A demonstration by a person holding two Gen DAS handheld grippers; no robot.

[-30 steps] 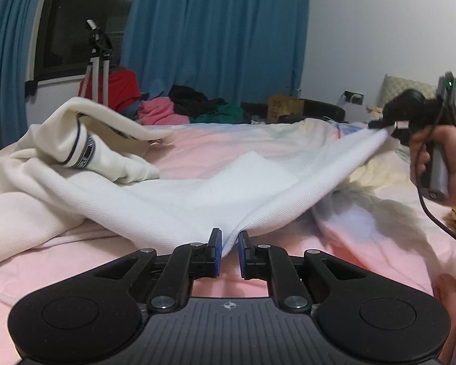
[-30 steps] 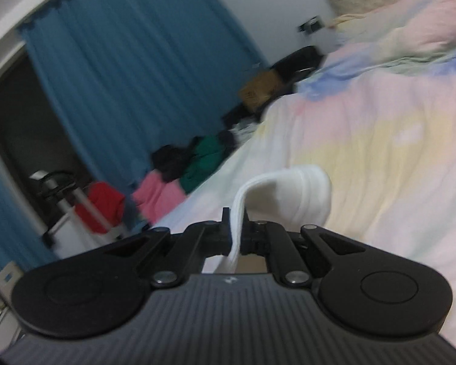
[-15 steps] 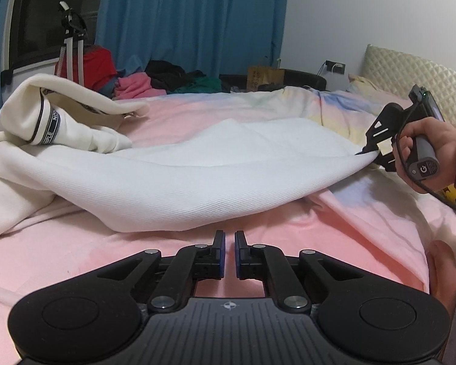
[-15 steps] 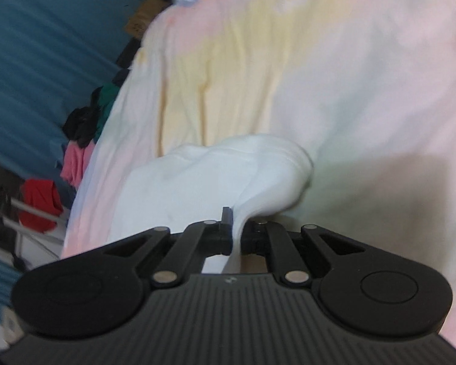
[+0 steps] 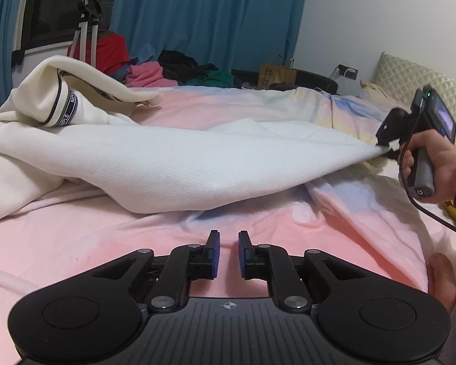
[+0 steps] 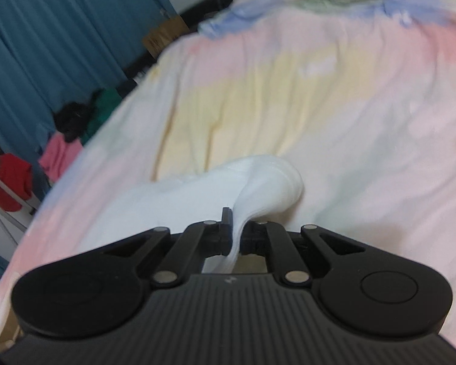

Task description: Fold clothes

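Looking for containers first, we find only a brown box point(image 5: 276, 74) on the floor past the bed point(image 5: 76, 243), and what it holds we cannot tell. Beside it lies a heap of clothes point(image 5: 179, 71), pink, black and green, under blue curtains point(image 5: 206, 15).

Our left gripper point(image 5: 227, 251) hovers low over the pink sheet with a narrow gap between its blue pads; its jaws are opening and nothing sits between them. The white garment point(image 5: 182, 161) lies spread on the bed just beyond it, apart from the pads. A cream garment point(image 5: 45, 103) with a dark-banded cuff is bunched at the left, touching the white one.

Our right gripper point(image 6: 235, 234) is clamped tight on a corner of the white garment point(image 6: 258, 188), and the cloth bulges out past its fingers. From the left view we see the right hand point(image 5: 431, 164) holding that gripper at the bed's right side, the corner drawn taut toward it and lifted slightly off the sheet.
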